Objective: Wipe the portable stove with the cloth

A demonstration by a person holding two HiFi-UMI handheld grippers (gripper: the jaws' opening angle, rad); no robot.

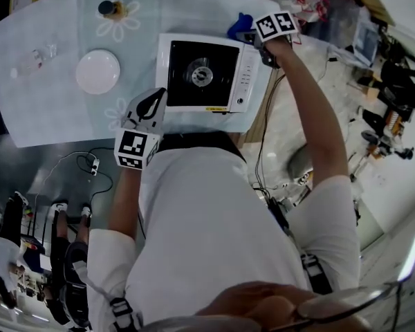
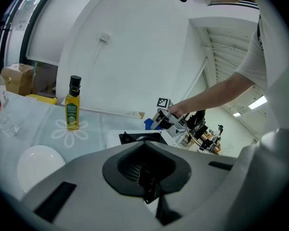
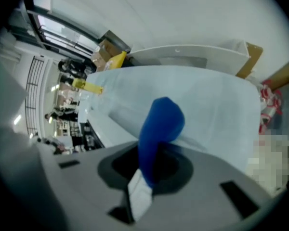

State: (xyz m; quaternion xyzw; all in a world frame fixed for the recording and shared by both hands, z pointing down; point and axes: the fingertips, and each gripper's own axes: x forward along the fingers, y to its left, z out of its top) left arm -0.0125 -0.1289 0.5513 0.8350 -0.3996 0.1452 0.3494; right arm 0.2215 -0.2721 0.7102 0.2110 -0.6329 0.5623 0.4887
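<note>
Pale floral surface (image 1: 48,109) from the head view: portable stove (image 1: 207,72) at centre, right tool (image 1: 261,43) at its 2 o'clock, left tool (image 1: 151,104) at 7. Left gripper view: jaws together, empty. Right gripper view: blue cloth (image 3: 160,124) pinched and bunched; I'd spread it flat before wiping the top.

A table (image 1: 48,109) under a pale blue covering printed with white daisies fills the upper left. Its rounded near-left corner hangs over a dark grey floor (image 1: 28,185) where thin cables (image 1: 90,159) trail. Past the table's right edge the floor turns pale, crowded by cluttered stands of equipment (image 1: 391,95). White walls (image 2: 149,47) rise behind the table, and strip lights (image 2: 257,101) glow overhead.
</note>
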